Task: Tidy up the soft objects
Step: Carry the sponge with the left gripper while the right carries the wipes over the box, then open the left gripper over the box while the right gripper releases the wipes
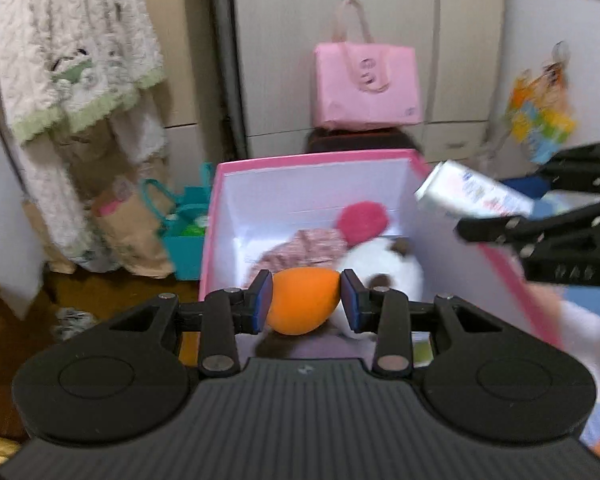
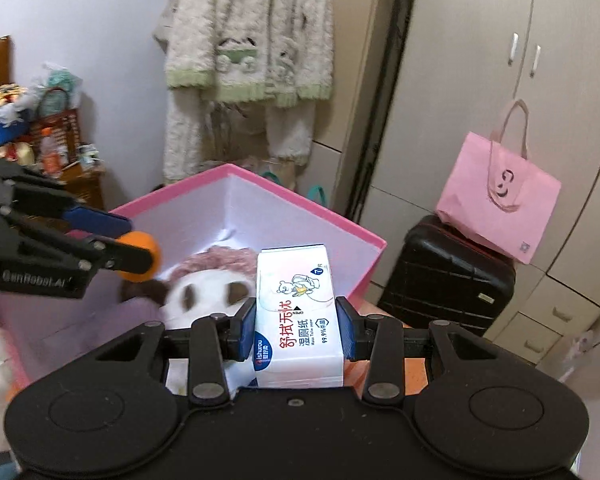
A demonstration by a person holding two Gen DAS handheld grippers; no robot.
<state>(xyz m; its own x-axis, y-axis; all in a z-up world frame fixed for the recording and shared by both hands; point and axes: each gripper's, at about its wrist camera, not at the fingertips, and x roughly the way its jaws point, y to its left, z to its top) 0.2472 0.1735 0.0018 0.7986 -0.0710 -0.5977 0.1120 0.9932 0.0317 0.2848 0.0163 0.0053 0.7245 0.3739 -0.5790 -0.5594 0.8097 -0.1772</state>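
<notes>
Your left gripper (image 1: 306,298) has its fingers (image 1: 262,300) pinching an orange sponge (image 1: 302,300), egg-shaped, held above the near edge of the pink box (image 1: 300,158). Your right gripper (image 2: 298,330) has its fingers (image 2: 247,330) clamped on a wet-wipes pack (image 2: 298,312), printed face up, also poised over the box's open top.

Hidden or unclear: the lower end of the sponge is cut off behind the left gripper's body, and the near end of the wipes pack disappears under the right gripper's body. In the left wrist view the right gripper (image 1: 496,216) and its pack (image 1: 474,194) enter from the right edge motion-blurred — the print is unreadable there. The box floor is largely covered, so what it rests on cannot be told.

Inside the box lies a white panda plush (image 1: 384,272) with dark eye patches, beside a pinkish knitted item (image 1: 300,246). The left wrist view alone shows a red round pad (image 1: 362,218) against the back wall; the right wrist view shows the panda's face (image 2: 208,292) squarely.

Only the right wrist view shows the black suitcase (image 2: 448,276) carrying the pink tote bag (image 2: 500,204); in the left view the suitcase is mostly hidden behind the box.
</notes>
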